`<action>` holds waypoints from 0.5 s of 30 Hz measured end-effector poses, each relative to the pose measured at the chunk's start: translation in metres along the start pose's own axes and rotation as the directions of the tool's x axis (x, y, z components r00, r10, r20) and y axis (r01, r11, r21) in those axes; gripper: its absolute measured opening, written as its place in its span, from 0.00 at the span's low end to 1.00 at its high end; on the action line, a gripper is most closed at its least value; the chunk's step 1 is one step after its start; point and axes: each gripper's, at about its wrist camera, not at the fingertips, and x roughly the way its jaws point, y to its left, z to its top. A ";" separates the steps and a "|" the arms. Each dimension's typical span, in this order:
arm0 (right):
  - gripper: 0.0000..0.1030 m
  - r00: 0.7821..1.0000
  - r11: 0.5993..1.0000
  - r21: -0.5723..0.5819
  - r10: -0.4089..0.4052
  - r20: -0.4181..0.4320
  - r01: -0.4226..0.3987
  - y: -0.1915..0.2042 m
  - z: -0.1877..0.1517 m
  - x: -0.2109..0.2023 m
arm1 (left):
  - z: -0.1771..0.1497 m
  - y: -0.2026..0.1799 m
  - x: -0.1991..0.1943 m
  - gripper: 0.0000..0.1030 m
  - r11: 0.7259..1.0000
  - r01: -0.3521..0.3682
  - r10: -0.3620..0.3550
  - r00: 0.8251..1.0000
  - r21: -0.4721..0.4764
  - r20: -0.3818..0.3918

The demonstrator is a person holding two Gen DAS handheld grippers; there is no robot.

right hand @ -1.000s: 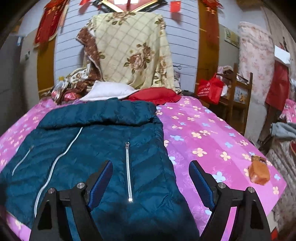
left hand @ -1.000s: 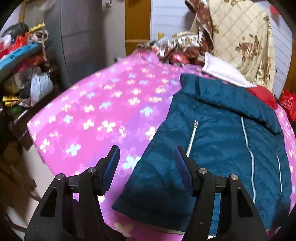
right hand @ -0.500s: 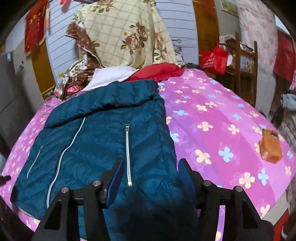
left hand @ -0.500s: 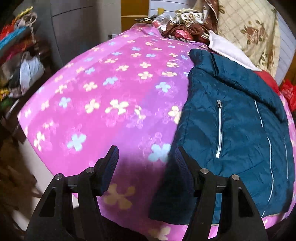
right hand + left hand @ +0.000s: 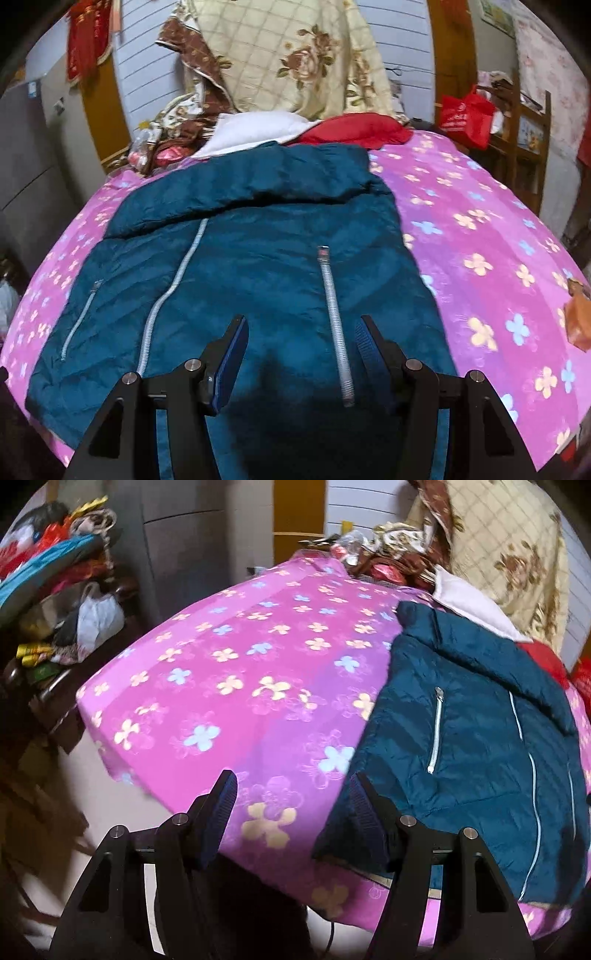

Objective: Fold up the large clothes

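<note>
One teal quilted jacket (image 5: 258,266) lies flat, front up, on the pink floral bedsheet (image 5: 229,672), hem at the near bed edge, collar toward the pillows. Wide bare sheet on both sides of it; bed corner drops off at left in the left wrist view. Three silver zippers: one centre, two pocket. One white pillow (image 5: 251,129), one red pillow (image 5: 354,129), one orange packet (image 5: 578,317) near the right edge. Left gripper (image 5: 291,805) jaws wide, empty, at the jacket's lower-left corner. Right gripper (image 5: 301,350) jaws open, empty, over the hem by the pocket zipper (image 5: 334,321). Versus 1 s ago, right jaws narrower and closer to the fabric; left shifted off the jacket toward the sheet.
</note>
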 end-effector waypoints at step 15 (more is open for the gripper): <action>0.58 0.999 0.998 0.051 0.027 0.043 -0.029 -0.041 -0.020 -0.035 | 0.010 0.003 0.002 0.62 0.996 0.071 -0.074 0.995 -0.048 -0.069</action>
